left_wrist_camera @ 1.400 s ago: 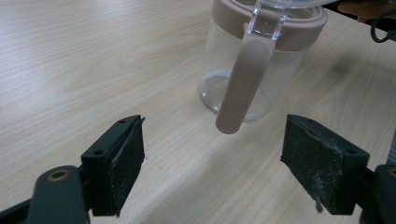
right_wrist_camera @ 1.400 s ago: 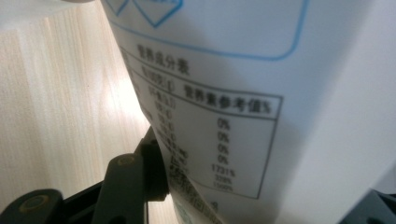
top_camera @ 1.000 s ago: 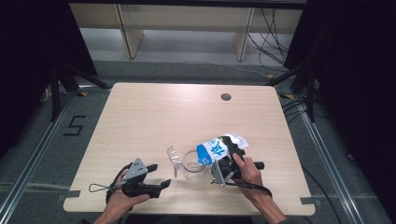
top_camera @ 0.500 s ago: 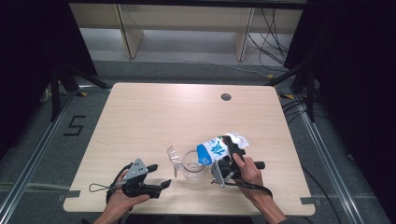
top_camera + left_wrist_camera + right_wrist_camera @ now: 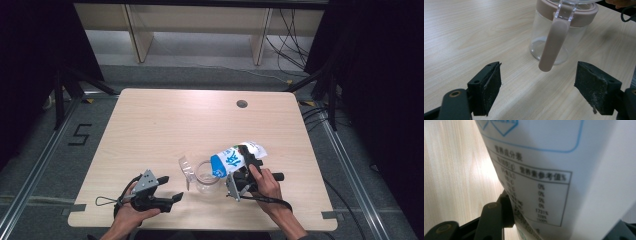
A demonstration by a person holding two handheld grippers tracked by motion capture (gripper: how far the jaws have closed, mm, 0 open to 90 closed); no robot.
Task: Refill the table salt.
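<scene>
Two grippers are at the near edge of the table (image 5: 150,120). The right gripper (image 5: 243,167) is clenched on a blue and white bag (image 5: 235,157), with a jaw pressing on each side of it (the printed label is close in the right gripper view (image 5: 544,177)). The bag is tilted, its lower end over the mouth of a clear jar (image 5: 206,176) which stands on the table just beside this gripper. The jar has a pinkish rim and a hanging pinkish handle (image 5: 552,45). The left gripper (image 5: 167,192) rests near the jar, its jaws wide apart and grasping nothing.
</scene>
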